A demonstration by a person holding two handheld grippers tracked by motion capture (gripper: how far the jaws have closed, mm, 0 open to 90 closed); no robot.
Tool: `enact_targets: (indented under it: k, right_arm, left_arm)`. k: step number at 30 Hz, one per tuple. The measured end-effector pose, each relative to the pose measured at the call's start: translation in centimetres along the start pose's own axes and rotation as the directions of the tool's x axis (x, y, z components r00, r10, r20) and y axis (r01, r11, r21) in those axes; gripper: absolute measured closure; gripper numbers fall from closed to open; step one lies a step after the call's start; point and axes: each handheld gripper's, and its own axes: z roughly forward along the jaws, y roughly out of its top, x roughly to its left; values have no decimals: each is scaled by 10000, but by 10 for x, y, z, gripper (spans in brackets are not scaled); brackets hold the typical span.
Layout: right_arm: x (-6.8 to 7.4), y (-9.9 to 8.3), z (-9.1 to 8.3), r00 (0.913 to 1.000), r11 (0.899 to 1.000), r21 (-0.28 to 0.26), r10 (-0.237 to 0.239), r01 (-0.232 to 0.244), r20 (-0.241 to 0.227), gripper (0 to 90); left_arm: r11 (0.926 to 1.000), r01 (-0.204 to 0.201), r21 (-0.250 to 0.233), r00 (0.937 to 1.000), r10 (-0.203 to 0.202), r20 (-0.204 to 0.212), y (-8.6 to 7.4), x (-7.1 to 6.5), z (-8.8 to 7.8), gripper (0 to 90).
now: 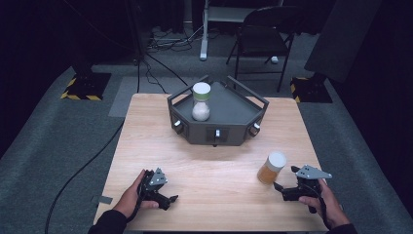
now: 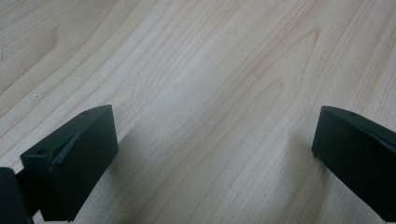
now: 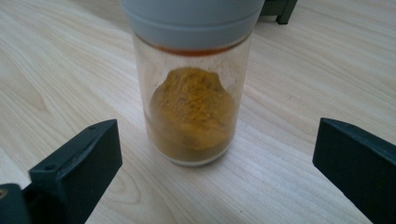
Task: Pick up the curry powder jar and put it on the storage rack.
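The bench [image 1: 214,161] is carrying a dark tray [image 1: 217,119]. The spice jar [image 1: 271,168] is standing upright near the right gripper [image 1: 286,181], just ahead of its wide-open fingers [image 3: 77,168], not touching. The left gripper [image 1: 168,187] is holding its fingers [image 2: 74,158] wide apart over bare wood.

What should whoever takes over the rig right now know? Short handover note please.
Left gripper: open, holding nothing, low over bare table.
Right gripper: open, fingers either side of the jar of orange-brown powder, not touching it.
That jar stands upright on the table, near the right edge.
Jar of white powder already stands in the dark tray.
Left, probably: close on the orange-brown jar and move it to the tray.
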Motion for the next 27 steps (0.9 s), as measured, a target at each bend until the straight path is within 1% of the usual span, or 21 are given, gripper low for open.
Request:
enact_targets:
  k: [4,9,11,17,19,21,23,24,27]
  right_arm:
    - [3,4,1,9999,9998,-161,105,-104,39,10]
    - [3,12,6,9999,9999,-35,101,-101,-101,10]
    - [4,15,7,9997,9997,-89,213,-214,-77,10]
    - [6,21,12,9996,9996,-143,242,-243,-119,10]
    - [6,21,15,9992,9991,-200,362,-364,-139,10]
    - [7,22,17,9981,9977,-310,597,-602,-156,11]
    - [6,22,19,9968,9963,-393,757,-767,-270,12]
    - [7,23,20,9966,9960,-428,778,-789,-276,12]
    - [10,22,24,9944,9922,-670,1034,-1048,-234,13]
  left_arm:
    - [10000,1,0,10000,-1,0,0,0,0,3]
    - [10000,10,0,10000,-10,4,0,0,0,3]
    - [10000,22,-18,10000,-22,-4,0,0,0,3]
    - [10000,35,-17,10000,-35,-2,0,0,0,3]
    - [10000,21,-19,10000,-21,-4,0,0,0,3]
    - [10000,20,-19,10000,-20,-3,0,0,0,3]
    - [10000,23,-19,10000,-23,-3,0,0,0,3]
    - [10000,38,-18,10000,-38,-2,0,0,0,3]
    - [10000,18,-14,10000,-18,-2,0,0,0,3]
